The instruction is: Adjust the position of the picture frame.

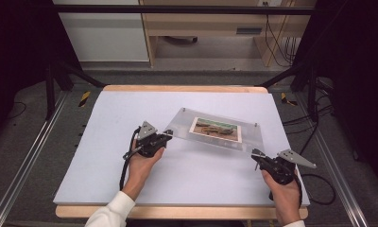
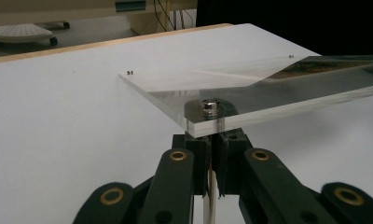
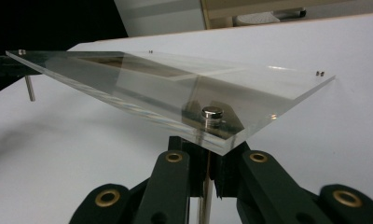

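A clear acrylic picture frame (image 1: 184,122) with a landscape photo (image 1: 215,128) inside lies slanted over the white table top (image 1: 107,161). My left gripper (image 1: 167,134) is shut on the thin metal post (image 2: 211,191) under the frame's near left corner, below a steel screw cap (image 2: 209,106). My right gripper (image 1: 255,153) is shut on the post (image 3: 205,191) under the near right corner, beneath its cap (image 3: 212,112). In the right gripper view the frame (image 3: 142,88) tilts, and the far post (image 3: 30,87) hangs above the table.
The white sheet covers a wooden table (image 1: 177,88). Metal rails (image 1: 31,151) run along the floor on both sides, and cables (image 1: 319,184) lie at the right. Wooden cabinets (image 1: 206,28) stand behind the table.
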The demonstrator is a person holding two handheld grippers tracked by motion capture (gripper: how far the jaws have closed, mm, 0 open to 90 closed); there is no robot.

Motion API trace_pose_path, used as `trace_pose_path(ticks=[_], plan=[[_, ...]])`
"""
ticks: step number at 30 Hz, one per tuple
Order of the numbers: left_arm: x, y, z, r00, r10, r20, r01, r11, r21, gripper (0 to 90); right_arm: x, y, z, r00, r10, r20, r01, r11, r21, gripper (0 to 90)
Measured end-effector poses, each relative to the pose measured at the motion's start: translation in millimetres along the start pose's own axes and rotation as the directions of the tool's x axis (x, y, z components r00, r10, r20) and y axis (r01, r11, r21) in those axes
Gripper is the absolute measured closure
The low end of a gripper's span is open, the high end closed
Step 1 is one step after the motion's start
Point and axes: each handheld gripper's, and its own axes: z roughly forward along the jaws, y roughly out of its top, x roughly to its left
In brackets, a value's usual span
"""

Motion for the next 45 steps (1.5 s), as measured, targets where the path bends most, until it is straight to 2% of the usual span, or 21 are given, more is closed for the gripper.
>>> trace_pose_path(ticks=[8, 13, 17, 18, 19, 22, 30, 33, 35, 38, 40, 45], plan=[[0.9, 7.2, -17.1, 0.9992, 0.005, -0.039, -0.007, 0.9991, -0.042, 84.4, 5.9, 12.4, 2.7, 0.9991, -0.035, -0.023, 0.035, 0.999, -0.008, 84.2], [5.7, 12.7, -36.6, 0.9974, 0.01, -0.071, -0.015, 0.9971, -0.075, 84.1, 17.6, 29.3, 13.5, 0.9961, -0.072, -0.052, 0.07, 0.997, -0.037, 84.2], [9.6, 14.8, -55.3, 0.9957, 0.01, -0.092, -0.019, 0.9949, -0.099, 84.0, 23.7, 38.1, 22.1, 0.9939, -0.084, -0.072, 0.081, 0.996, -0.048, 84.3], [11.9, 14.7, -64.2, 0.9943, 0.007, -0.106, -0.019, 0.9936, -0.112, 83.9, 27.0, 43.9, 27.6, 0.992, -0.095, -0.083, 0.092, 0.995, -0.047, 84.3], [11.9, 14.7, -64.2, 0.9943, 0.007, -0.106, -0.019, 0.9936, -0.112, 83.7, 27.0, 43.9, 27.6, 0.992, -0.095, -0.083, 0.092, 0.995, -0.047, 84.3], [18.0, 12.9, -80.4, 0.9909, 0.001, -0.134, -0.019, 0.9914, -0.129, 83.6, 37.1, 54.3, 40.3, 0.9863, -0.121, -0.112, 0.116, 0.992, -0.056, 84.4], [25.0, 3.0, -103.3, 0.9828, -0.001, -0.184, -0.025, 0.9898, -0.14, 83.4, 55.1, 58.8, 59.4, 0.9776, -0.145, -0.153, 0.139, 0.989, -0.053, 84.4], [26.3, -0.5, -103.8, 0.9816, 0.004, -0.191, -0.032, 0.9894, -0.142, 83.2, 56.8, 57.3, 62.7, 0.9776, -0.143, -0.155, 0.136, 0.989, -0.051, 84.4], [28.0, -4.3, -102.7, 0.9808, -0.01, -0.195, -0.019, 0.9887, -0.149, 83.2, 57.2, 55.6, 65.4, 0.9764, -0.151, -0.155, 0.145, 0.988, -0.044, 84.4], [30.7, -8.1, -99.1, 0.9796, -0.009, -0.201, -0.019, 0.9902, -0.138, 83.0, 57.5, 54.5, 68.7, 0.9783, -0.144, -0.149, 0.14, 0.99, -0.035, 84.5], [33.0, -9.3, -97.3, 0.9799, -0.026, -0.198, -0.002, 0.9898, -0.142, 83.2, 57.8, 52.8, 71.2, 0.9789, -0.141, -0.148, 0.138, 0.99, -0.033, 84.4], [36.0, -11.7, -92.3, 0.9789, -0.024, -0.203, -0.003, 0.9913, -0.132, 83.2, 54.6, 49.5, 78.2, 0.9807, -0.129, -0.147, 0.128, 0.992, -0.015, 84.3]])
